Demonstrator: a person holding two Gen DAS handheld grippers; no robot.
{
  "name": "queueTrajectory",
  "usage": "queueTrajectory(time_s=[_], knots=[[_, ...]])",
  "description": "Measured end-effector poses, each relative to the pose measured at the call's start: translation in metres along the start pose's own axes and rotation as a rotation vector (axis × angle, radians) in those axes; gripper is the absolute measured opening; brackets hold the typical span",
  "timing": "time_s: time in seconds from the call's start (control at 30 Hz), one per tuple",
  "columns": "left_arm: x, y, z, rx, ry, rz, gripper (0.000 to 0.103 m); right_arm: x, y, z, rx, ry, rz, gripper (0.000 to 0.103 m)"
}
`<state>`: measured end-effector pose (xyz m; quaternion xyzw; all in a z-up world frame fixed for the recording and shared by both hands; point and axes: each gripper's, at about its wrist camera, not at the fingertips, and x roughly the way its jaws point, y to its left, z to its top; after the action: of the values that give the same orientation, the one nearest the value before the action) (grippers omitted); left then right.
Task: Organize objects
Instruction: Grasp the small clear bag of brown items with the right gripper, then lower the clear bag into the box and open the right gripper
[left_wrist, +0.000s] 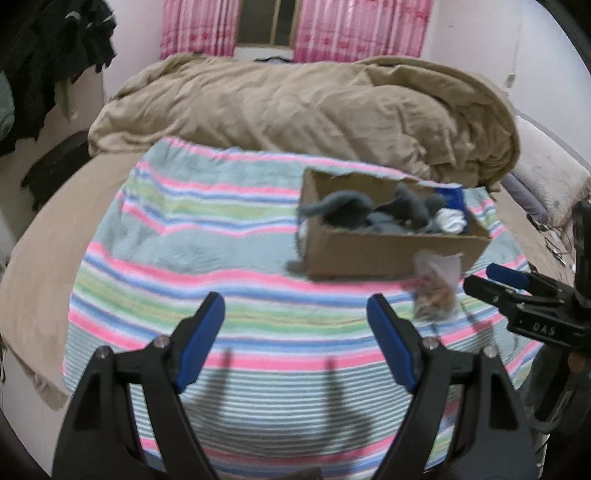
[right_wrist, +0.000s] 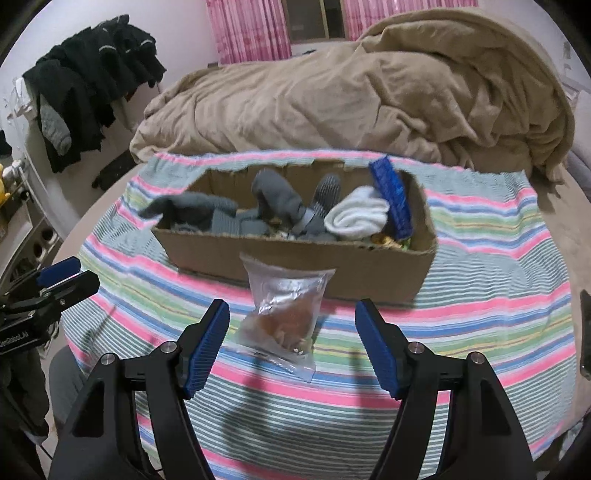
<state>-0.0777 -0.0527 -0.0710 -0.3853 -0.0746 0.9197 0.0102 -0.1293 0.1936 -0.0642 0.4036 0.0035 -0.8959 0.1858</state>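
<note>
Looking from large to small, you have the bed (right_wrist: 561, 236) with a brown quilt (right_wrist: 332, 103) pushed to the far end, probably to leave free space for sorting. A striped cloth (right_wrist: 480, 258) covers the near part and carries the things. On it sits the box (right_wrist: 295, 266), open at the top, already holding grey socks (right_wrist: 273, 199), a white sock (right_wrist: 356, 218) and a blue piece (right_wrist: 393, 195) standing against its right side.

Just in front of the box lies a clear bag (right_wrist: 284, 317) with brown contents; whether it touches the box wall I cannot tell. It seems the last loose thing, so it likely goes into the box.

Your right gripper (right_wrist: 291, 343) has its fingers wide, with the bag between them and nothing gripped, well placed to close on it. Your left gripper (left_wrist: 295, 339) is also wide and empty, over bare cloth to the left of the bag, out of the way.
</note>
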Motion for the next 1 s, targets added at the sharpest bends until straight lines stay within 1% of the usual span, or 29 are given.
queueTrajectory(time_s=[0.07, 0.3, 0.4, 0.5, 0.53, 0.57, 0.6, 0.63, 0.7, 0.77, 0.87, 1.0], knots=[[0.005, 0.006, -0.004, -0.017, 0.014, 0.005, 0.081, 0.008, 0.001, -0.002, -0.002, 0.015, 0.001, 0.074], [0.019, 0.013, -0.008, -0.022, 0.044, 0.023, 0.081, 0.040, 0.008, -0.006, -0.013, 0.047, 0.004, 0.074], [0.025, 0.014, -0.011, -0.027, 0.063, 0.038, 0.081, 0.053, 0.006, -0.008, 0.007, 0.065, -0.002, 0.074], [0.028, 0.014, -0.015, -0.030, 0.076, 0.037, 0.081, 0.063, 0.004, -0.009, 0.023, 0.078, -0.004, 0.074], [0.028, 0.014, -0.016, -0.029, 0.077, 0.036, 0.081, 0.064, 0.004, -0.010, 0.024, 0.079, -0.002, 0.073], [0.028, 0.013, -0.016, -0.027, 0.078, 0.035, 0.081, 0.065, 0.004, -0.010, 0.020, 0.078, -0.003, 0.070], [0.029, 0.012, -0.016, -0.025, 0.080, 0.035, 0.081, 0.065, 0.005, -0.011, 0.014, 0.076, 0.004, 0.065], [0.029, 0.011, -0.016, -0.025, 0.081, 0.036, 0.081, 0.065, 0.007, -0.011, 0.006, 0.077, 0.014, 0.057], [0.026, 0.009, -0.015, -0.021, 0.076, 0.032, 0.081, 0.062, 0.010, -0.011, -0.017, 0.071, 0.010, 0.055], [0.024, 0.006, -0.013, -0.016, 0.072, 0.030, 0.081, 0.058, 0.011, -0.011, -0.021, 0.071, 0.026, 0.052], [0.021, 0.000, -0.010, -0.006, 0.067, 0.027, 0.081, 0.050, 0.012, -0.012, -0.026, 0.068, 0.038, 0.052], [0.012, -0.010, -0.004, 0.006, 0.043, 0.020, 0.081, 0.030, 0.009, -0.012, -0.008, 0.037, 0.054, 0.052]])
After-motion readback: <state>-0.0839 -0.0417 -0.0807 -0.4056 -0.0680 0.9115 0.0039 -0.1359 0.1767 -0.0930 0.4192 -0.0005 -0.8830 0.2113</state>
